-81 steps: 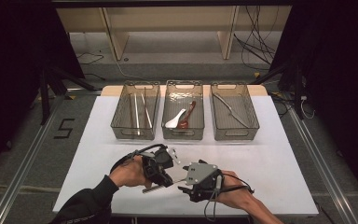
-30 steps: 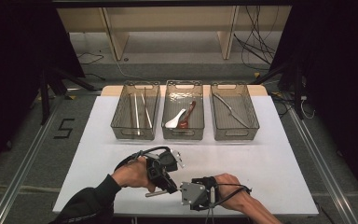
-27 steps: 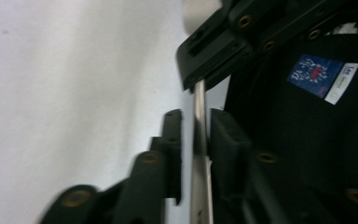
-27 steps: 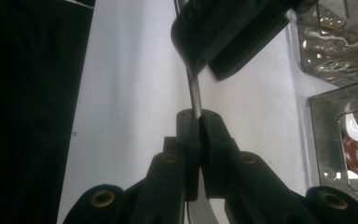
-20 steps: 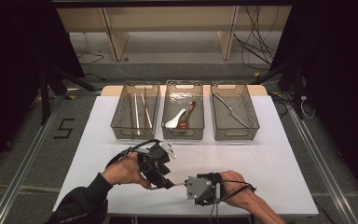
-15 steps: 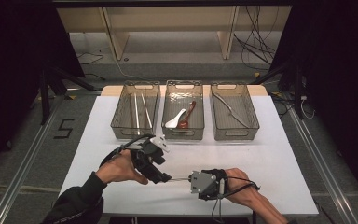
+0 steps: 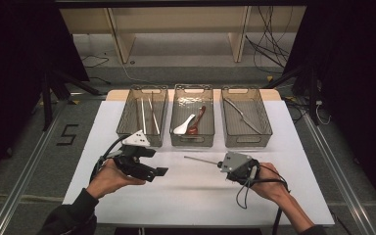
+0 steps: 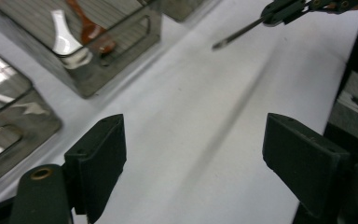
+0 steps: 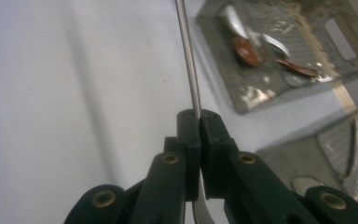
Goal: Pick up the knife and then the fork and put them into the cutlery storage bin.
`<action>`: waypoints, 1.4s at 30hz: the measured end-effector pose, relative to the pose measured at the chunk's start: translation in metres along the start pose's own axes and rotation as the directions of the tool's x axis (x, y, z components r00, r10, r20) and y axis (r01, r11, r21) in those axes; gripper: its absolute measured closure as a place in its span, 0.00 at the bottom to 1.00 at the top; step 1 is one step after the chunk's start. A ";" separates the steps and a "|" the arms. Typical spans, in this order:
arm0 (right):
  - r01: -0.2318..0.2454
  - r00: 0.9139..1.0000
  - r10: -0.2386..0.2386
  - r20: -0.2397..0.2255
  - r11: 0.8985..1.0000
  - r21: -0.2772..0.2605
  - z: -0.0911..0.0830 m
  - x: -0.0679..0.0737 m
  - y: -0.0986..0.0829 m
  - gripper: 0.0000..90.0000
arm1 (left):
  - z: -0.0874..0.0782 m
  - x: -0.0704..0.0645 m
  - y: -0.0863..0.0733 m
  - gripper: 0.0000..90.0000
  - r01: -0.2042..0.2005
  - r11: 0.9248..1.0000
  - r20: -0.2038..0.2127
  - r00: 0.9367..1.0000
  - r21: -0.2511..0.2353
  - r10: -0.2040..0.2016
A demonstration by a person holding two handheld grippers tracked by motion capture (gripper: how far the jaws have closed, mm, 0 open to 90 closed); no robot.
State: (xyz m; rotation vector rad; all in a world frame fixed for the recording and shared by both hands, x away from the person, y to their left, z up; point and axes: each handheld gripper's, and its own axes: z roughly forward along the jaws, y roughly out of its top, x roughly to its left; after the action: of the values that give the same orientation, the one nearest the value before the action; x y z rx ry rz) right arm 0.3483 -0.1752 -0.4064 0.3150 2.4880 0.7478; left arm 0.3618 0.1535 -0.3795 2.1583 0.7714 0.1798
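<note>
The thin metal utensil (image 7: 200, 161) is clamped by its handle between the fingers of the right gripper (image 7: 221, 165), its slim shaft sticking out to the left, level above the white surface (image 7: 186, 196). A moment ago both grippers met at this utensil near the front edge; since then the left gripper (image 7: 162, 172) has let go and drawn off to the left, and its fingers (image 8: 98, 163) now stand wide apart with nothing between them. The two grippers are well apart.

Behind them stand three clear bins in a row. The left bin (image 7: 143, 117) holds two chopsticks, the middle bin (image 7: 192, 117) one white spoon and one brown spoon, and the right bin (image 7: 246, 117) one metal utensil.
</note>
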 end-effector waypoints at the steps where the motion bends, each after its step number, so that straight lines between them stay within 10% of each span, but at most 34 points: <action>1: -0.011 1.000 0.011 0.009 1.000 -0.007 -0.001 -0.005 -0.002 0.98 | -0.001 0.002 -0.003 0.23 0.011 1.000 -0.005 1.000 -0.013 -0.011; 16: -0.278 0.955 0.276 0.109 0.961 0.003 -0.011 -0.071 -0.018 0.98 | -0.008 0.012 -0.040 0.18 0.087 0.992 -0.096 0.991 -0.091 -0.096; 42: -0.468 0.869 0.463 0.172 0.884 -0.018 -0.009 -0.133 -0.026 0.98 | -0.013 0.011 -0.049 0.14 0.062 0.982 -0.146 0.985 -0.180 -0.089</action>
State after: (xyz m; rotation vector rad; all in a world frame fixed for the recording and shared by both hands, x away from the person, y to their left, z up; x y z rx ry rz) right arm 0.4530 -0.2479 -0.3606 0.9752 2.2752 0.8331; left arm 0.3427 0.1919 -0.4088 1.9621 0.8905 0.3647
